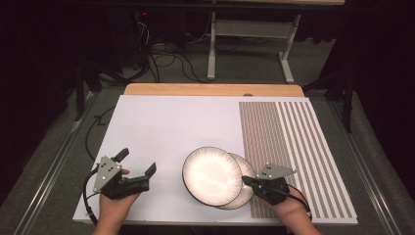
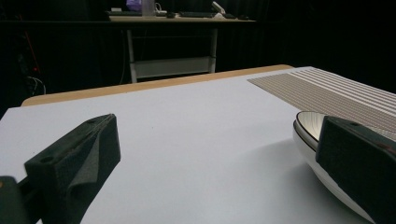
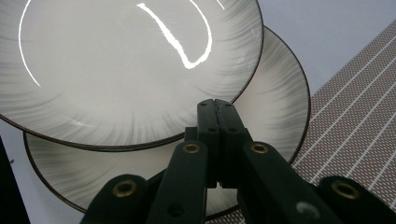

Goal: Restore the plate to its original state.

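Both grippers black; left gripper (image 1: 137, 162) and right gripper (image 1: 244, 180) each carry a grey triangular plate, brass-coloured pivot pins, trailing black cable.

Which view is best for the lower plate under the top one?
Right gripper view: the lower plate shows a wide crescent of rim beneath the top plate, beyond the shut right gripper. High view shows a thin crescent. In the left gripper view, the two cannot be told apart.

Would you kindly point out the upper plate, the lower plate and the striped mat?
upper plate (image 1: 211, 175): high view, its centre.
lower plate (image 3: 275, 88): right gripper view, its exposed rim band.
striped mat (image 1: 288, 142): high view, its middle.
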Demonstrator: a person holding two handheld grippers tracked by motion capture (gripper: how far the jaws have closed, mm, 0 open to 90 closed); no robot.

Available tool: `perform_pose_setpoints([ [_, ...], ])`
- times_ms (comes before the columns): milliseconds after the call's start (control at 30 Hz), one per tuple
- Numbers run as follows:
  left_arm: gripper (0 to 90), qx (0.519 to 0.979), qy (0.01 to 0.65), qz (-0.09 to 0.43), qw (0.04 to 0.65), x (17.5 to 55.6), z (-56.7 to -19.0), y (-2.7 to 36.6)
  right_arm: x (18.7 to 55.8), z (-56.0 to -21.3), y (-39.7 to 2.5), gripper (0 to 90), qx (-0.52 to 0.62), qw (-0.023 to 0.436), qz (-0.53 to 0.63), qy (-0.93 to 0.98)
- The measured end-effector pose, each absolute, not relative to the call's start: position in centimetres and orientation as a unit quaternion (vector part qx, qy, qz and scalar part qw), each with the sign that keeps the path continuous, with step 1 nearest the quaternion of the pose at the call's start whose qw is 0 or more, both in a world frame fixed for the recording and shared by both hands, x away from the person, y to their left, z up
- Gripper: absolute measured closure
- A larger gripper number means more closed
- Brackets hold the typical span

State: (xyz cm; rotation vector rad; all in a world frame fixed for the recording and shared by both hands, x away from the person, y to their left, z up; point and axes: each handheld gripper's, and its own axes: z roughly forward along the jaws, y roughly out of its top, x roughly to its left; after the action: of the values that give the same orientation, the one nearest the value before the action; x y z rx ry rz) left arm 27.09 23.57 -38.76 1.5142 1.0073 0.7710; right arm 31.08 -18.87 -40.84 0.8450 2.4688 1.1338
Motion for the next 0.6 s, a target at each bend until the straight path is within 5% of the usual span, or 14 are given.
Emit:
perform_pose_setpoints([
  [600,0.6,0.641,0.425,0.324,0.550,27.10,-38.83,23.61,31.23,-40.76,-19.53,90.0,0.303,0.151,0.397,0.853],
])
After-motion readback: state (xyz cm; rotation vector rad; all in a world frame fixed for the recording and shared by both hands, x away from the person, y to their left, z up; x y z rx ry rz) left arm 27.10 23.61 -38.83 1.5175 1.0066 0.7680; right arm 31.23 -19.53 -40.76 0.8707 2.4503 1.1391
